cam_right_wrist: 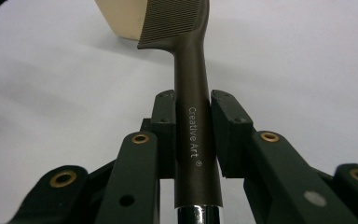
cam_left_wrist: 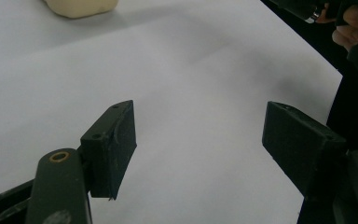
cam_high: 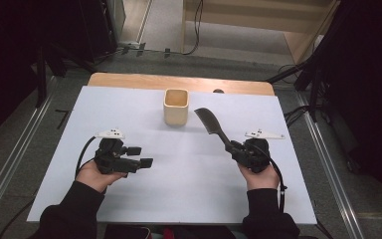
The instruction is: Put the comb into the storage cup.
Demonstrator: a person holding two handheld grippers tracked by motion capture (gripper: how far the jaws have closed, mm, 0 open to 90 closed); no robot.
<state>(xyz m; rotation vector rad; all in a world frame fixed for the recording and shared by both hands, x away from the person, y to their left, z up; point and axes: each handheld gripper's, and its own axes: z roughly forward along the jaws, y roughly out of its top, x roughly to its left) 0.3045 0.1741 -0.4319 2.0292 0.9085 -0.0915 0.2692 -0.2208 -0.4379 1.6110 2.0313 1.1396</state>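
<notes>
Right gripper view: "Creative Art" lettering on the comb [cam_right_wrist: 196,135] handle, clamped between the right gripper's [cam_right_wrist: 193,116] jaws. High view: comb teeth end raised toward the square cream cup [cam_high: 175,106] mid-table; bare white sheet [cam_high: 189,179] between hands. Left gripper [cam_high: 138,157] spread wide, empty, pointing inward.

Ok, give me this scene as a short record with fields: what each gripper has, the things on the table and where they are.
right gripper: shut on the comb handle
comb: dark, toothed end points toward the cup
left gripper: open, nothing between the jaws
cup: cream, square, upright, at the far middle of the table, apart from the comb
table: white sheet over a wooden top
</notes>
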